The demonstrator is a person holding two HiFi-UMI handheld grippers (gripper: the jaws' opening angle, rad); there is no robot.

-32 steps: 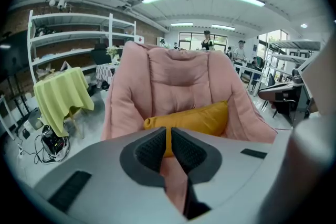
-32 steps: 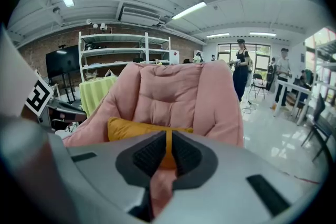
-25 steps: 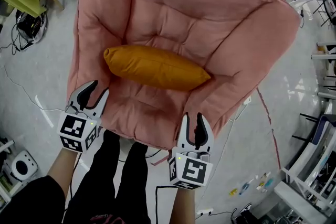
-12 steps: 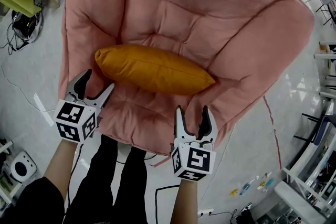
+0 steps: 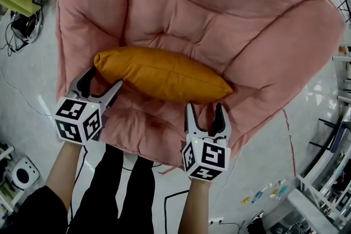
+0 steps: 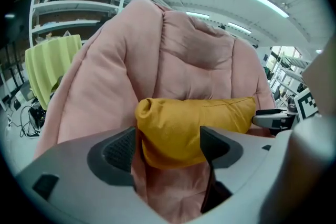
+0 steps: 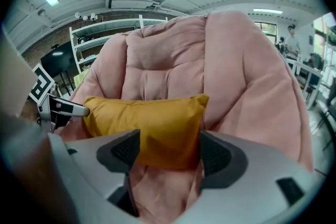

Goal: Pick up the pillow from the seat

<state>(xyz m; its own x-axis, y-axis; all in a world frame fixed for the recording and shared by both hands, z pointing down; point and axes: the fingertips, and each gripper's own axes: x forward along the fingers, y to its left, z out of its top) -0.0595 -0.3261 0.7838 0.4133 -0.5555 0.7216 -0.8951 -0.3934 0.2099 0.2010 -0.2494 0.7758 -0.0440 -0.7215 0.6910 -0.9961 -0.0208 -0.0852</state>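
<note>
While poised at the pillow point(image 5: 162, 74), lying across the seat point(image 5: 230, 13) hollow, treat the step in hand as approach: no grasp made yet. Note left gripper point(image 5: 103, 80) at the pillow's left end and right gripper point(image 5: 205, 112) just short of its right end, fingers point(image 6: 118, 150) of both just opened wide, framing the pillow, seemingly without contact. Next, advance both over the ends, close firmly into soft fabric, lift evenly.

No words or numbers can be read — only square coded markers on the left gripper point(image 5: 102, 79) and the right gripper point(image 5: 205, 110), both on the near side of the pillow point(image 5: 163, 74).
</note>
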